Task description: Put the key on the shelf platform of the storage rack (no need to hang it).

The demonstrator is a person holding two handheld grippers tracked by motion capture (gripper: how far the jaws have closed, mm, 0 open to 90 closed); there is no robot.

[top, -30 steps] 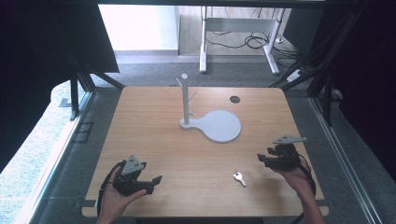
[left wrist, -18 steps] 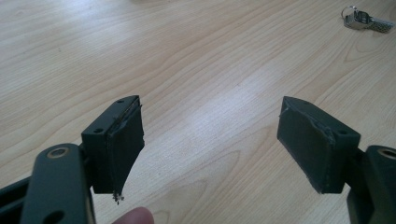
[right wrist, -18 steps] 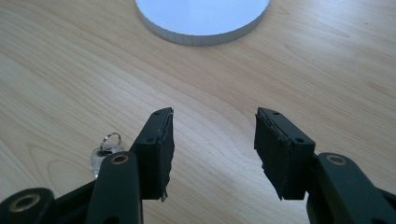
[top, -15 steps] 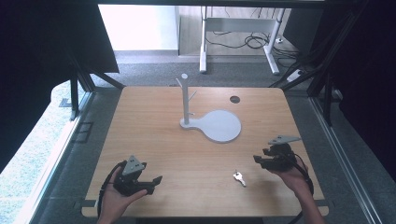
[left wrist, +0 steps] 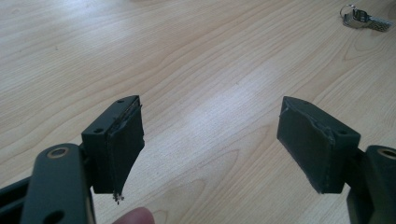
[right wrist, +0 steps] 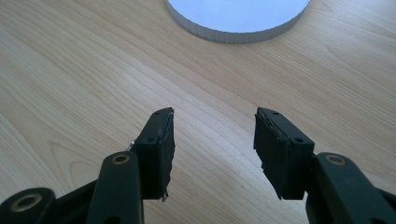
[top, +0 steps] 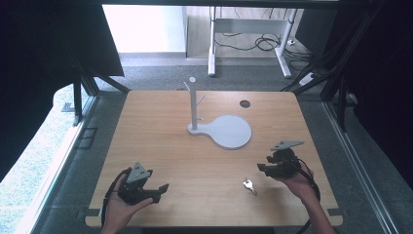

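In the high view a wooden worktop (top: 160,146) carries a white stand (top: 194,105) with an upright post and short pegs, set a little behind the middle, its round flat base (top: 230,131) spreading toward the right edge. A dark round hole (top: 245,104) sits in the worktop near the far right corner. A small metal key (top: 249,185) lies near the front edge, right of the middle. The left gripper (top: 160,190), held in a hand (top: 119,212) at the front left corner, points toward the key with its jaws apart. The right gripper (top: 263,164), held in a hand (top: 299,183) near the right edge, sits just beside the key, behind it and to its right, jaws parted. In the left gripper view the left gripper (left wrist: 210,140) has its two black jaws spread wide over bare wood, a fingertip (left wrist: 135,217) shows at the bottom edge, and the key (left wrist: 364,18) with its ring lies far off at the top right corner. In the right gripper view the right gripper (right wrist: 215,135) holds its jaws apart above the wood with nothing between them, and the edge of the round base (right wrist: 238,18) lies ahead at the top.
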